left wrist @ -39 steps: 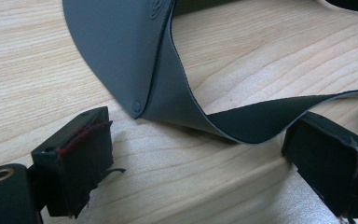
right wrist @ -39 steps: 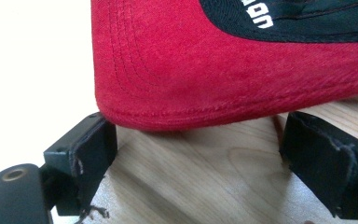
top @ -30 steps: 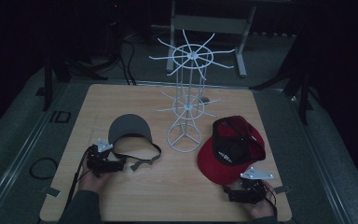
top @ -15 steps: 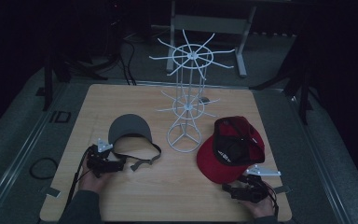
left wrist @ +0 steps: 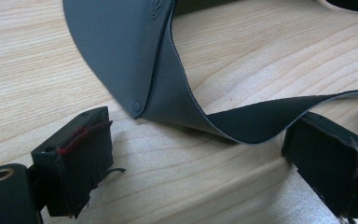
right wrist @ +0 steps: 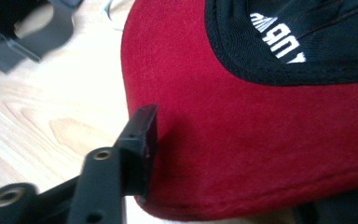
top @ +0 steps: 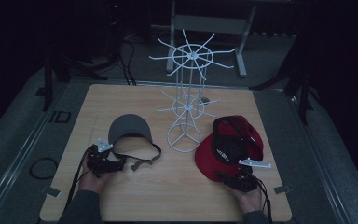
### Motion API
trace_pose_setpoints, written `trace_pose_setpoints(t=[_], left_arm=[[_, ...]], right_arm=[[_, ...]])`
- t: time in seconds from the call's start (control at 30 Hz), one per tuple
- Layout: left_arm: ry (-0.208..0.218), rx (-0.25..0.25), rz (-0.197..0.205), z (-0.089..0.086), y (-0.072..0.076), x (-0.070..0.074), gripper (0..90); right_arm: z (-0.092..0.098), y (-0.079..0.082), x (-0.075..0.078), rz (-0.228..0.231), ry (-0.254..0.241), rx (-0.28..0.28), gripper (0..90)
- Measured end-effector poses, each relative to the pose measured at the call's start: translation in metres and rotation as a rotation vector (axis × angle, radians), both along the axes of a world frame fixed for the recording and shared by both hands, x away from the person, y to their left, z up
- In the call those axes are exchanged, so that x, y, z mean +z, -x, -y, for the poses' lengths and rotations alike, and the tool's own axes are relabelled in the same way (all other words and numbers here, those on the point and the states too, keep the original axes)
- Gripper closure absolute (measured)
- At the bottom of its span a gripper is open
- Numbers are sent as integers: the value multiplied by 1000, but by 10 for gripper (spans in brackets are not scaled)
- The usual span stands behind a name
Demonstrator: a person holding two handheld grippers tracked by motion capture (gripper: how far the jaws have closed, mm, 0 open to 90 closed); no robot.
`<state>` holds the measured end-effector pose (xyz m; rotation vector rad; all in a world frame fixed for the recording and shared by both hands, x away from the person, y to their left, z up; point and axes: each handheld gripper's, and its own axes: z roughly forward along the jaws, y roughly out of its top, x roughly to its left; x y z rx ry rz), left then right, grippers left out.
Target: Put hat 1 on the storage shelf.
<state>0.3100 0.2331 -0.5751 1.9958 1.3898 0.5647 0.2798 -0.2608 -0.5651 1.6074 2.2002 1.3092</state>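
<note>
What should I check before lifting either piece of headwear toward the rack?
1. Left hand-held gripper around the grey visor strap: ok, jaws open, strap between them, not pinched.
2. Right hand-held gripper on the red cap brim: cannot tell; jaws have just been closing, upper pad on the brim, lower jaw hidden.
3. White wire rack upright: ok.
4. Rack arms free: ok.
5. Cap lying upside down: ok, lining faces up.

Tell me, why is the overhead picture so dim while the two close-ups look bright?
High view: murky, surroundings nearly black, red cap and white rack still legible. Left gripper view: bright and sharp on the grey visor. Right gripper view: bright, but the near jaw and the background look blurred.
</note>
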Motion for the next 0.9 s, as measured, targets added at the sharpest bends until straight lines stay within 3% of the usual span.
trace_pose_setpoints(t=[0.13,0.2,0.37,0.53,0.63,0.9], left_arm=[[0,1,0,0,0,0,86],[0,1,0,0,0,0,86],[0,1,0,0,0,0,86],[-2,0,-1,0,0,0,86],[-2,0,-1,0,0,0,86],[-2,0,-1,0,0,0,86]], right_arm=[[1,-6,2,-27,-72,-31,646],[1,-6,3,-21,-82,-46,688],[2,-6,5,-15,-108,-72,739],[8,-4,14,32,-127,-110,829],[11,-4,16,38,-142,-114,850],[11,-2,27,105,-77,-153,862]])
